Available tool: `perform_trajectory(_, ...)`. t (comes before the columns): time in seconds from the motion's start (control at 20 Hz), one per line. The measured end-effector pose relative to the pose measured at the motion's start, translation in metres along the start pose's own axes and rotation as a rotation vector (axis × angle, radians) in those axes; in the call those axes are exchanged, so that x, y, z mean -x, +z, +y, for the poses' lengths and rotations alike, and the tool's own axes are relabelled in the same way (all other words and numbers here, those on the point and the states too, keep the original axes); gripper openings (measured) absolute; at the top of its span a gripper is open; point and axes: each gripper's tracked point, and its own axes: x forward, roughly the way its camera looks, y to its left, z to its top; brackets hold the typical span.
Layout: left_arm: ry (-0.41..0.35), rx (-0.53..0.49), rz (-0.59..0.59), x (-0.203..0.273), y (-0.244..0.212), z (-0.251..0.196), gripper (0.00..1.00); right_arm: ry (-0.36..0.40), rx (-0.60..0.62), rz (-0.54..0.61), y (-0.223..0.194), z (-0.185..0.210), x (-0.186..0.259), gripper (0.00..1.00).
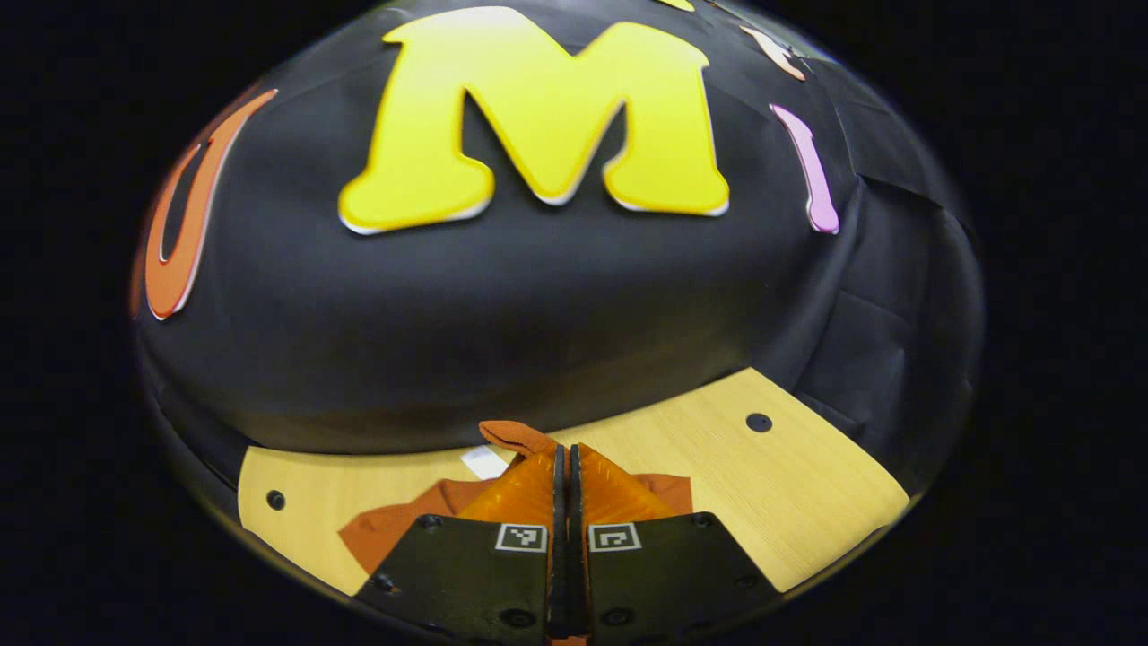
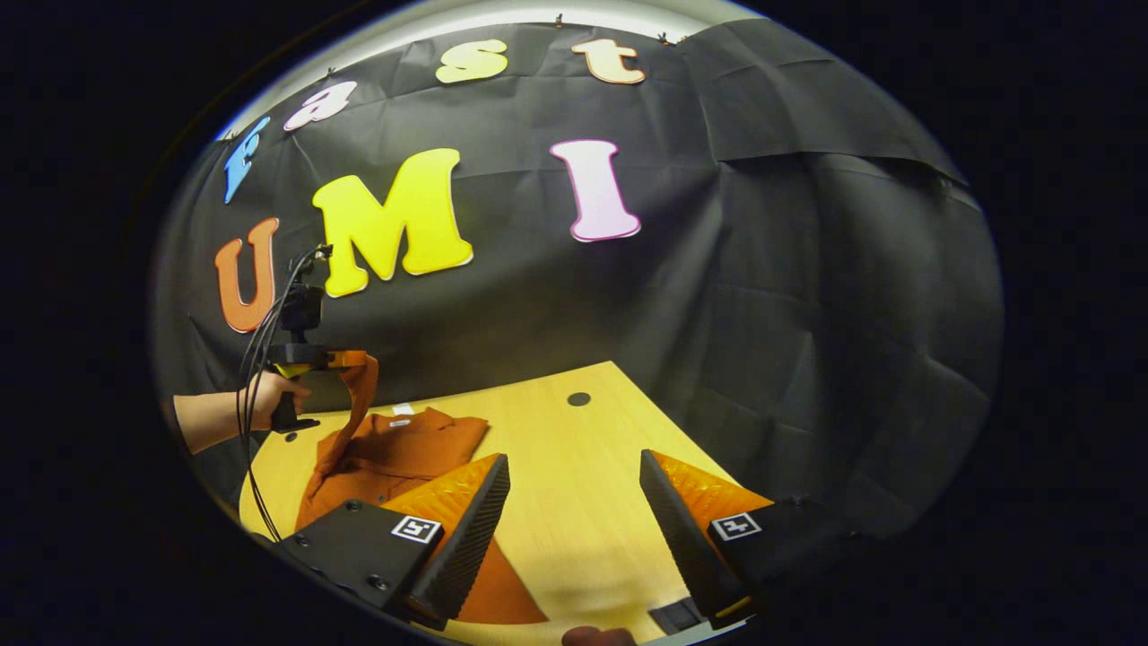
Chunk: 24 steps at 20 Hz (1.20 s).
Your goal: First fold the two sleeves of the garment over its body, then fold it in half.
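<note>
Rust sleeve (image 2: 359,395) pinched in left hand-held gripper (image 2: 345,361), prob. lifted.

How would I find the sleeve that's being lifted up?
Look at the wooden table before the black cloth wall. On it lies a rust-orange garment. One sleeve rises off it, pinched by the left gripper; the rest lies flat.

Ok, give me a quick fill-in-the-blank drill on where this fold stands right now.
1. The left gripper is lifting the garment's ____ off the wooden table.
2. The right gripper has its jaws ____.
3. The garment is coloured ____.

Missing words: sleeve; open; orange
</note>
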Motion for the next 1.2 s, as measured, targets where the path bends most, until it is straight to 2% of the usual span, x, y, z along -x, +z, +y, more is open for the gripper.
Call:
perform_trajectory(0.25,-0.063,-0.090,0.128,-0.036,-0.053,-0.055,0.03,-0.095,-0.006,0.039,-0.012,-0.044,0.013,0.93)
perform_trajectory(0.35,-0.059,-0.131,0.169,-0.049,-0.084,-0.075,0.03,-0.113,-0.003,0.044,-0.016,-0.049,0.015,0.93)
perform_trajectory(0.4,-0.043,-0.160,0.192,-0.053,-0.088,-0.072,0.03,-0.121,-0.001,0.047,-0.017,-0.054,0.017,0.93)
perform_trajectory(0.55,0.091,-0.264,0.220,-0.066,-0.113,-0.067,0.03,-0.149,0.011,0.049,-0.018,-0.067,0.022,0.93)
perform_trajectory(0.65,0.052,-0.254,0.246,-0.076,-0.133,-0.087,0.03,-0.163,0.006,0.055,-0.018,-0.076,0.023,0.92)
perform_trajectory(0.75,0.052,-0.250,0.232,-0.078,-0.136,-0.094,0.04,-0.167,0.002,0.052,-0.014,-0.079,0.023,0.93)
perform_trajectory(0.8,0.033,-0.221,0.230,-0.076,-0.137,-0.099,0.11,-0.165,0.004,0.047,-0.012,-0.078,0.022,0.93)
perform_trajectory(0.85,0.009,-0.185,0.225,-0.075,-0.138,-0.108,0.08,-0.160,0.007,0.045,-0.011,-0.076,0.021,0.93)
perform_trajectory(0.95,-0.032,-0.129,0.203,-0.066,-0.129,-0.116,0.11,-0.140,0.013,0.040,-0.008,-0.068,0.017,0.93)
perform_trajectory(1.05,-0.064,-0.104,0.200,-0.051,-0.123,-0.123,0.24,-0.116,0.016,0.036,-0.007,-0.058,0.013,0.93)
perform_trajectory(1.2,-0.051,-0.066,0.106,-0.019,-0.094,-0.110,1.00,-0.065,0.038,0.008,0.003,-0.032,0.004,0.93)
